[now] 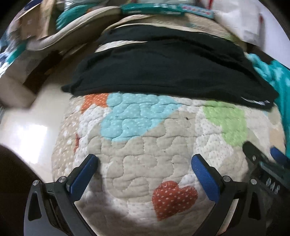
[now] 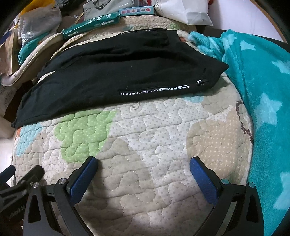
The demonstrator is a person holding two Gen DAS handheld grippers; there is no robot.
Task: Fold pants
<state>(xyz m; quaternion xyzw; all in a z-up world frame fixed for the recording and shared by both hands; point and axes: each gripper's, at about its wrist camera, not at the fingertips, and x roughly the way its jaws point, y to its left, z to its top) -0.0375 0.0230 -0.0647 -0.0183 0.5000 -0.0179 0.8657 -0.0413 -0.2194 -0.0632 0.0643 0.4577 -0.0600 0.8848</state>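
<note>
Black pants [image 1: 163,70] lie flat across the far part of a quilted patchwork mat [image 1: 137,156], legs running left to right. In the right wrist view the pants [image 2: 117,72] show a white-lettered label strip [image 2: 154,90] and a zip near their front right edge. My left gripper [image 1: 145,161] is open and empty, above the mat in front of the pants. My right gripper [image 2: 143,163] is open and empty too, above the mat nearer the right side. The right gripper's body [image 1: 262,163] shows at the right edge of the left wrist view.
A teal fleece blanket with pale stars [image 2: 257,87] lies along the mat's right side, touching the pants' corner. Green boxes [image 2: 90,23], a white bag [image 2: 186,10] and plastic bags [image 2: 36,27] crowd the far edge. Bare floor [image 1: 32,130] lies to the left.
</note>
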